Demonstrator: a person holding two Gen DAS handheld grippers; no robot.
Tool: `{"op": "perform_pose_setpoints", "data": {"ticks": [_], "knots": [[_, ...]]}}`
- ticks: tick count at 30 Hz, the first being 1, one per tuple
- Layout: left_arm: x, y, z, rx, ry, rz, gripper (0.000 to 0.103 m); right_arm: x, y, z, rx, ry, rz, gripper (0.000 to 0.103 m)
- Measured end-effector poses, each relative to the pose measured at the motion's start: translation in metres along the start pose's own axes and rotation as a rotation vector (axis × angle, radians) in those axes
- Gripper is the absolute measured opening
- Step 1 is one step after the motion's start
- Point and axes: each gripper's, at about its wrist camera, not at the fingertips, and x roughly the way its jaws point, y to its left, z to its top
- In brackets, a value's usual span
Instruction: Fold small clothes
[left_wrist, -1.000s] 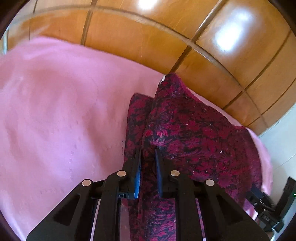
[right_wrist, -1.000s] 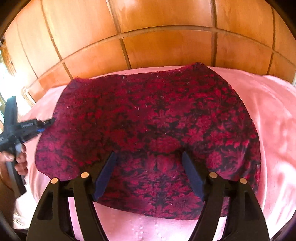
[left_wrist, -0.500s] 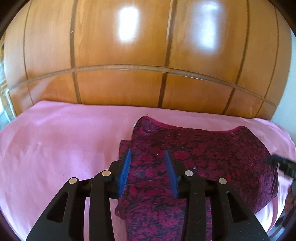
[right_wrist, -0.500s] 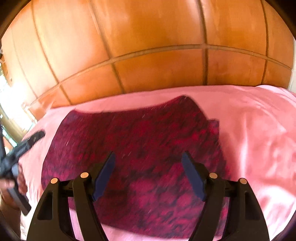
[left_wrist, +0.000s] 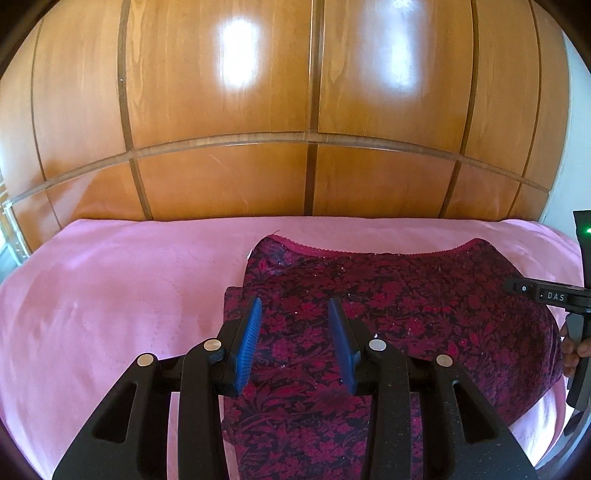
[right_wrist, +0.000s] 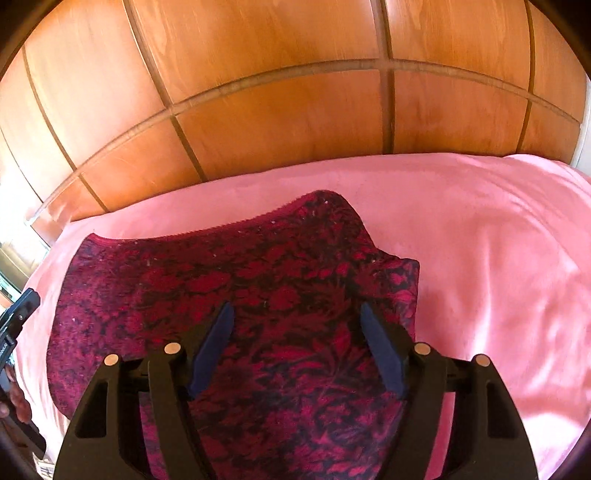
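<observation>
A dark red floral garment (left_wrist: 406, 295) lies folded on the pink bedsheet (left_wrist: 129, 295), its scalloped waistband along the far edge. My left gripper (left_wrist: 294, 302) hovers open over the garment's left folded edge, with nothing between its blue pads. In the right wrist view the same garment (right_wrist: 221, 266) spreads to the left. My right gripper (right_wrist: 295, 308) hangs above its right part, jaws wide and closing a little, touching no cloth. The right gripper's black body (left_wrist: 546, 295) shows at the left view's right edge.
A glossy wooden panelled wardrobe (left_wrist: 295, 92) rises right behind the bed. Pink sheet (right_wrist: 480, 258) stretches to the right of the garment. A person's hand (right_wrist: 14, 398) on the left gripper's body shows at the right view's left edge.
My left gripper let go of the garment's fold, opened, and lifted back with a roll to level. My right gripper slid to the right over the garment.
</observation>
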Motion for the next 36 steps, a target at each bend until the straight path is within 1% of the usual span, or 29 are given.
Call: {"op": "perform_pose_setpoints", "data": {"ticks": [6, 13, 18, 20, 23, 25, 27, 30, 32, 33, 36], "knots": [[0.007, -0.003, -0.001, 0.010, 0.012, -0.006, 0.037, 0.011, -0.002, 0.002, -0.007, 0.018, -0.014, 0.071], [0.016, -0.004, -0.003, 0.015, 0.031, -0.009, 0.037, 0.024, -0.004, 0.010, -0.002, 0.040, -0.003, 0.071], [0.028, -0.002, -0.007, 0.011, 0.060, -0.012, 0.037, 0.036, -0.009, 0.017, 0.011, 0.055, 0.023, 0.072], [0.037, 0.000, -0.011, 0.003, 0.087, -0.014, 0.037, 0.039, -0.009, 0.017, 0.014, 0.060, 0.031, 0.072], [0.054, 0.006, -0.019, -0.027, 0.135, -0.030, 0.037, 0.047, -0.013, 0.016, 0.032, 0.075, 0.057, 0.072], [0.060, 0.009, -0.023, -0.041, 0.139, -0.049, 0.037, 0.051, -0.019, 0.016, 0.053, 0.082, 0.086, 0.073], [0.065, 0.015, -0.026, -0.067, 0.137, -0.080, 0.037, 0.053, -0.023, 0.016, 0.065, 0.088, 0.111, 0.073], [0.068, 0.032, -0.027, -0.164, 0.146, -0.157, 0.037, 0.054, -0.027, 0.020, 0.092, 0.107, 0.151, 0.073], [0.065, 0.038, -0.025, -0.193, 0.149, -0.178, 0.037, 0.048, -0.030, 0.025, 0.113, 0.118, 0.182, 0.073], [0.062, 0.039, -0.024, -0.193, 0.146, -0.177, 0.037, 0.044, -0.032, 0.027, 0.116, 0.116, 0.194, 0.073], [0.047, 0.041, -0.023, -0.192, 0.128, -0.167, 0.037, 0.020, -0.046, 0.035, 0.172, 0.052, 0.264, 0.073]]}}
